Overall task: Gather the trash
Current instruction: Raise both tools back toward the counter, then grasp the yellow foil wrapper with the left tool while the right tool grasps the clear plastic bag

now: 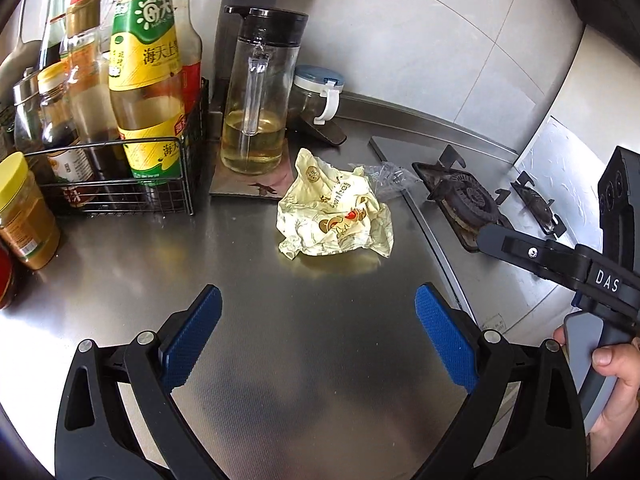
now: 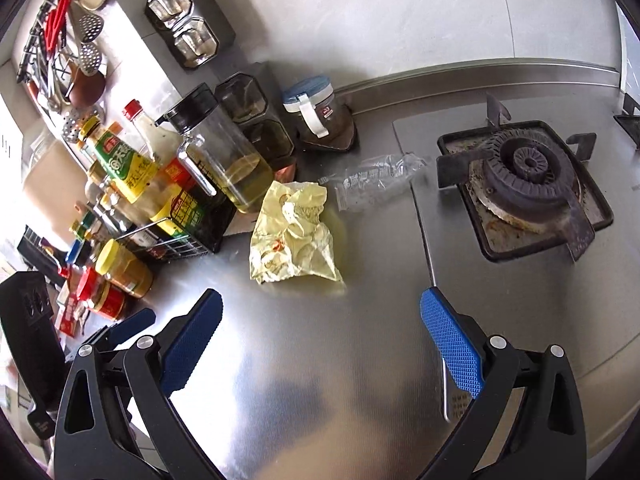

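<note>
"DAS" white on black right gripper (image 1: 490,240) body; "海天" on green-yellow bottle (image 1: 146,76) label; wrapper (image 1: 334,216) print illegible.

From my left wrist view, the crumpled pale-yellow printed wrapper (image 1: 334,216) lies on the brushed stainless-steel bench (image 1: 280,360) at 12 o'clock, well ahead of my left hand-held gripper (image 1: 318,334). Just beside it at 1 o'clock lies the crinkled clear plastic wrapper (image 1: 386,180). Behind the yellow one, at 11 o'clock, the clear glass oil dispenser with black lid (image 1: 258,92) stands on a square mat. At 10 o'clock the black wire rack (image 1: 120,184) holds bottles. The black cast-iron gas burner (image 1: 466,200) sits at 2 o'clock. My right hand-held gripper (image 2: 320,336) is to the right, near 3 o'clock.
</note>
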Demonstrator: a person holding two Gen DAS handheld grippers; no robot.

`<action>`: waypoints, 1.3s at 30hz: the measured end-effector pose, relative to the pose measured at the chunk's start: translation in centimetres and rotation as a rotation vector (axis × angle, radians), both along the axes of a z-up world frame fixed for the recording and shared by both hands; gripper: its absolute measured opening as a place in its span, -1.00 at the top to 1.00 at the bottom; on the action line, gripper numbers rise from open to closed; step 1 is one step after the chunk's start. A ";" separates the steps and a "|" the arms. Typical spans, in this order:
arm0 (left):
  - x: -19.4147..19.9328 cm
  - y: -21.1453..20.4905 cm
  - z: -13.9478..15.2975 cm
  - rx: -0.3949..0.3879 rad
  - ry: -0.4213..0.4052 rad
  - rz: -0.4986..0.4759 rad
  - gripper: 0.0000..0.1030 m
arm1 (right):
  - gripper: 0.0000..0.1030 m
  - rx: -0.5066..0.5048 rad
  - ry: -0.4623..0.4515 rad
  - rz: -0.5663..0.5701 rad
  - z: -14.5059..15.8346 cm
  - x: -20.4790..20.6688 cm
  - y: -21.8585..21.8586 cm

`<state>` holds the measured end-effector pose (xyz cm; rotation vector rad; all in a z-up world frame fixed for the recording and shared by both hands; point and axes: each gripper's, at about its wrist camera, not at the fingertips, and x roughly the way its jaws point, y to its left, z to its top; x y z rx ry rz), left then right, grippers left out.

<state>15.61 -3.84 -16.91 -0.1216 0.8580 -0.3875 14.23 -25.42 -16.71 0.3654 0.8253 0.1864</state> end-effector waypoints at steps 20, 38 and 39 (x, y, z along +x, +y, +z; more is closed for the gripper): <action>7.4 -5.3 -2.6 0.076 -0.054 -0.131 -0.36 | -0.57 0.192 0.203 -0.159 -3.8 13.7 -1.9; 10.0 -5.7 -5.3 0.060 0.020 -0.214 -0.02 | 0.65 0.121 0.356 -0.209 -7.6 18.4 -1.7; 10.0 -5.7 -5.3 0.059 0.018 -0.219 0.06 | 0.65 0.117 0.350 -0.200 -7.6 18.5 -1.6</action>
